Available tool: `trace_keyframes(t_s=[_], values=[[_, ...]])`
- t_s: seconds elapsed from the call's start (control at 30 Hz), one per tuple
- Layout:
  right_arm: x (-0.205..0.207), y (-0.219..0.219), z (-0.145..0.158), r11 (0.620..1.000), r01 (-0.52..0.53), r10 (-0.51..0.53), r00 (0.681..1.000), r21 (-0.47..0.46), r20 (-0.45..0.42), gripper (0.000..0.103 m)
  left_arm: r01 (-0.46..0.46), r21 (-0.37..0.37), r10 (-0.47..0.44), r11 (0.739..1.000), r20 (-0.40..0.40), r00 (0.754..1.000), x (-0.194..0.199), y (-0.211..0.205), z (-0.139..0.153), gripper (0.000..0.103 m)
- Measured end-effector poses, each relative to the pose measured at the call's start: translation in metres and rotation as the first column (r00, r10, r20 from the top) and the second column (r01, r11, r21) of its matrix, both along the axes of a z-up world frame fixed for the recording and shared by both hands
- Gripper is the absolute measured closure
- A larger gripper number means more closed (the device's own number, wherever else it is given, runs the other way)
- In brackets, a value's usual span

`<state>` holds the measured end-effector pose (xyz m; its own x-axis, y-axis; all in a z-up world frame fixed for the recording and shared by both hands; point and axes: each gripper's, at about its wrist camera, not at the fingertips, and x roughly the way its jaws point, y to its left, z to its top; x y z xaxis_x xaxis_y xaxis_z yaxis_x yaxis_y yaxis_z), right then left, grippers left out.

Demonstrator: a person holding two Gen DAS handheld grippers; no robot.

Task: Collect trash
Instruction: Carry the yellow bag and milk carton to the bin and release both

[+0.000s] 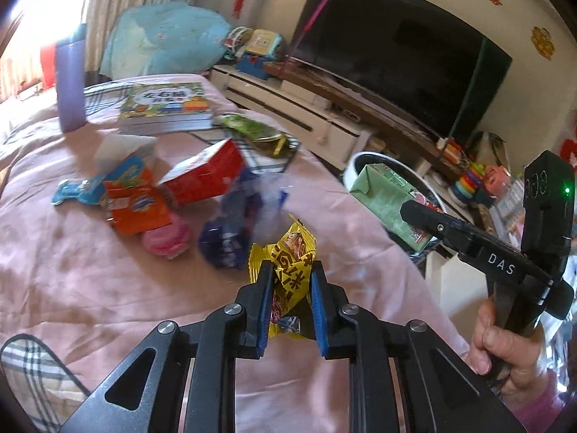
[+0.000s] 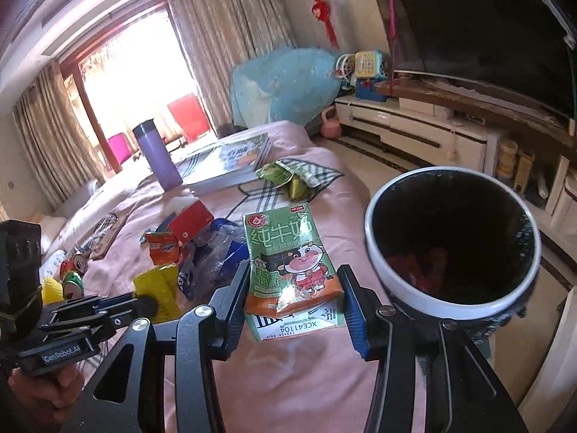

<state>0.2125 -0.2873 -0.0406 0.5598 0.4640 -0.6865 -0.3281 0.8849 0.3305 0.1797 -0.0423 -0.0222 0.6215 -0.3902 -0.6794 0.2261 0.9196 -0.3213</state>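
Observation:
My left gripper (image 1: 292,265) is shut on a crumpled yellow snack wrapper (image 1: 299,243), held just above the pink bedspread (image 1: 108,288). In the right wrist view the same wrapper (image 2: 158,288) shows at the lower left. My right gripper (image 2: 294,269) is shut on a flattened green milk carton (image 2: 285,245), its pads pressing both side edges. The carton (image 1: 382,195) hangs near the bed's right edge, beside a white-rimmed dark trash bin (image 2: 396,288) that stands on the floor with red scraps inside.
On the bed lie an orange wrapper (image 1: 137,202), a red box (image 1: 205,176), a blue plastic wrapper (image 1: 230,234), a pink round thing (image 1: 166,240) and a green packet (image 1: 256,133). Books (image 1: 166,108) and a purple flask (image 1: 70,86) stand farther back. A TV stand (image 2: 432,133) lines the wall.

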Motion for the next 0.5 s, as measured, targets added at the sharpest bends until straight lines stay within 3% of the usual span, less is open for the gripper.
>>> trace_keyframes(t_s=[0.5], values=[[-0.007, -0.052, 0.014, 0.994, 0.109, -0.110, 0.993, 0.020, 0.031, 0.055, 0.085, 0.012, -0.085, 0.996, 0.032, 0.996, 0.016, -0.049, 0.016, 0.085]])
